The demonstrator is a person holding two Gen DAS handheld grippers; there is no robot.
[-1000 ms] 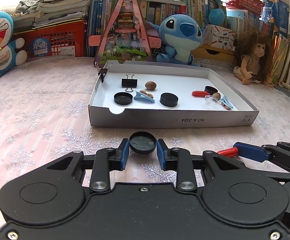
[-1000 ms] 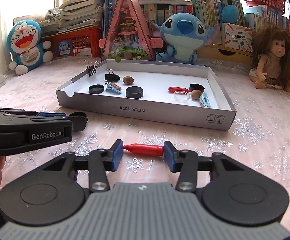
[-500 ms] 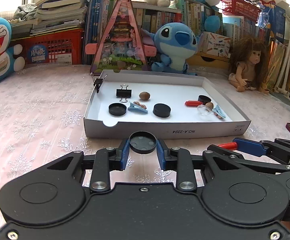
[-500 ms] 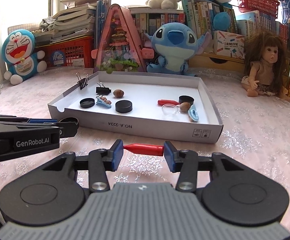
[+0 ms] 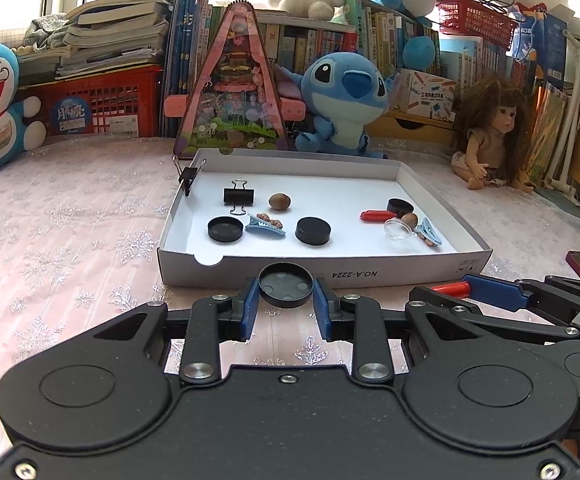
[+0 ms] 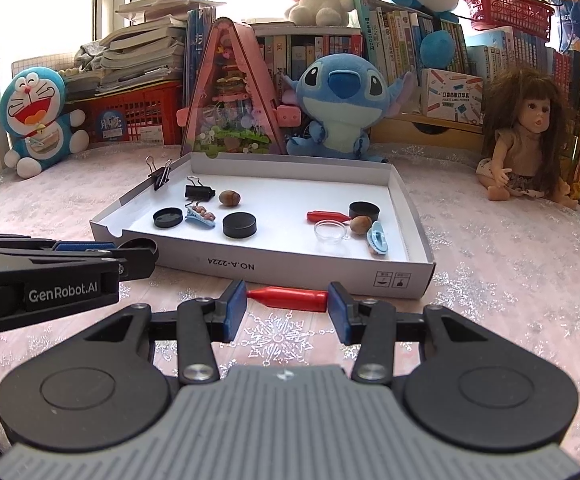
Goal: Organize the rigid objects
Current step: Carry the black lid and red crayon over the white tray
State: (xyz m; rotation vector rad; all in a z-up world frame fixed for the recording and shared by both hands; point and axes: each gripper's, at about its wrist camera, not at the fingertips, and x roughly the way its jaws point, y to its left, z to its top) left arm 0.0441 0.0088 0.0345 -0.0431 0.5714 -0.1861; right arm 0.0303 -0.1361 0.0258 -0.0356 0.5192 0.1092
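Left tongs [image 5: 286, 300] are clamped on a black round cap [image 5: 286, 289], held open side up between the blue pads just in front of the near wall of the white cardboard tray [image 5: 370, 274]. Right tongs [image 6: 287, 304] are clamped on a red bullet-shaped piece [image 6: 288, 298], gripped end to end, pointed tip against the left pad, also just short of the tray's near wall. Both tongs are held side by side above the counter [image 6: 510, 264], which is covered by a pink snowflake cloth. In the tray, left group: a black binder clip [image 5: 239, 197], a nut [image 5: 279, 201], a second black cap [image 5: 225, 229] open side up, a blue hair clip [image 5: 265, 229], a closed black disc [image 5: 313, 231]. Right group: a second red piece [image 5: 374, 216], a black cup-like cap [image 5: 400, 207], a clear shallow dish [image 5: 399, 231], another nut [image 5: 409, 220] touching the dish, a second blue clip [image 5: 430, 234]. One more binder clip [image 5: 188, 174] is seen clipped on the tray's left wall. Behind the tray a blue plush [image 5: 346, 100], a doll [image 5: 490, 132] and bookshelves [image 5: 410, 40] are seen.
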